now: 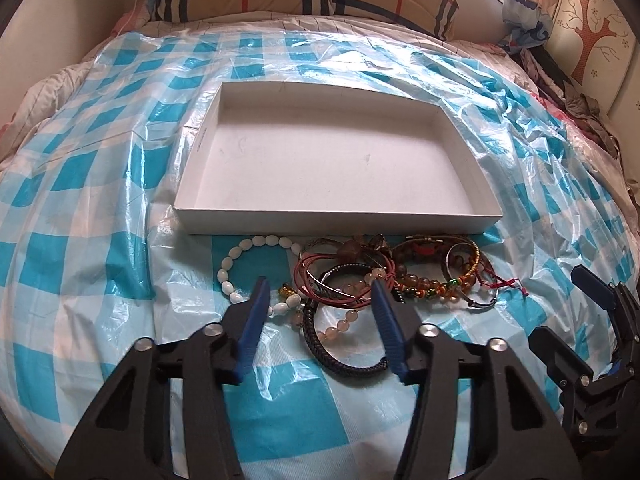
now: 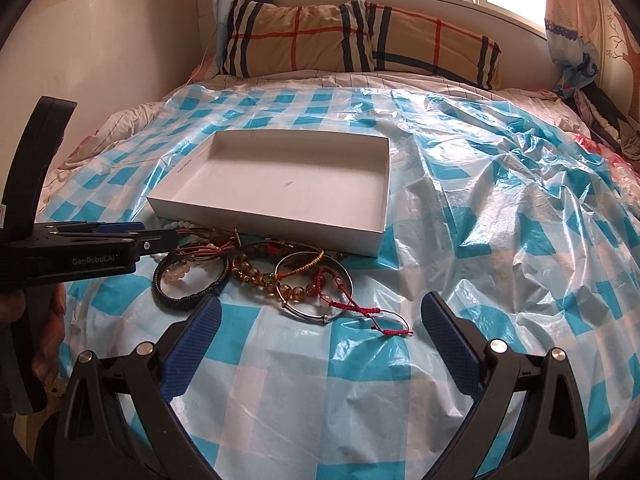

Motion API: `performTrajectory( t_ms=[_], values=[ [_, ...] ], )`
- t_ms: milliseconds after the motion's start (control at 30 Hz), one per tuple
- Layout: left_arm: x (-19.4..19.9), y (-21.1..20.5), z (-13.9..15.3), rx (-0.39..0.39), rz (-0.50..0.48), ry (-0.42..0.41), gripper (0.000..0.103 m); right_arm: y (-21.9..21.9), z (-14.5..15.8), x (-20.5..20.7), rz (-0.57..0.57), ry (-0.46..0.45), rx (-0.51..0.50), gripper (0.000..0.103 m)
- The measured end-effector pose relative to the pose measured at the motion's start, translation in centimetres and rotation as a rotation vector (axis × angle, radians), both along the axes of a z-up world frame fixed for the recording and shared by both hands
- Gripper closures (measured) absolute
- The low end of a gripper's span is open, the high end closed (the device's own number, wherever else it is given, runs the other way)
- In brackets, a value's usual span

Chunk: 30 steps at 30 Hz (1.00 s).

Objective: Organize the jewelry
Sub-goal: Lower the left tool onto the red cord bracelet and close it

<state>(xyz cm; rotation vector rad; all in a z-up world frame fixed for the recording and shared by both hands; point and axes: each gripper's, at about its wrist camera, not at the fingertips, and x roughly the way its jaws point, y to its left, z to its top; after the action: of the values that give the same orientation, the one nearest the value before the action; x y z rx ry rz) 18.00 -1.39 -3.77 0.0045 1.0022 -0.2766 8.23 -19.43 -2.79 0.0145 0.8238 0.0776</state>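
Bracelets [image 1: 384, 276] lie tangled before the empty box [image 1: 336, 220], so the wide-open, empty left gripper [image 1: 318, 300] should pinch one strand only.

Your blue-checked sheet [image 1: 100, 240] on the bed is thin, glossy, crinkled plastic. The white tray [image 1: 340, 220] at frame centre looks like matt, smooth cardboard. Below it, the white beads [image 1: 248, 252] shine like polished stone or glass, the black bracelet [image 2: 188, 300] is rough braided cord, and the bangle [image 2: 316, 312] is bright metal. Your left claw [image 1: 318, 308] wears ribbed, matt blue pads.
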Motion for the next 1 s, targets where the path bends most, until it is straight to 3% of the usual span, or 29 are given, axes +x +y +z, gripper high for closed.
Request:
performTrajectory(
  t_ms=[133,200,500,867,1000],
  values=[
    [0.2,-0.6,-0.6,0.049,-0.036,-0.013,0.095,-0.1,-0.4,0.6,-0.001,0.004,0.001,0.007],
    [-0.1,-0.6,-0.5,0.056,-0.05,-0.016,0.101,-0.2,-0.5,0.6,-0.003,0.004,0.002,0.007],
    [-2.6,1.4,1.6,-0.058,-0.087,-0.032,0.102,-0.5,0.0,0.4,-0.006,-0.013,0.005,0.007],
    [-3.9,3.2,2.2,-0.057,-0.073,-0.047,0.102,-1.3,-0.5,0.5,-0.001,-0.006,0.014,0.007],
    [-4.2,3.3,2.2,-0.058,-0.082,-0.046,0.102,-1.9,-0.6,1.1,0.013,-0.002,0.068,0.007]
  ],
)
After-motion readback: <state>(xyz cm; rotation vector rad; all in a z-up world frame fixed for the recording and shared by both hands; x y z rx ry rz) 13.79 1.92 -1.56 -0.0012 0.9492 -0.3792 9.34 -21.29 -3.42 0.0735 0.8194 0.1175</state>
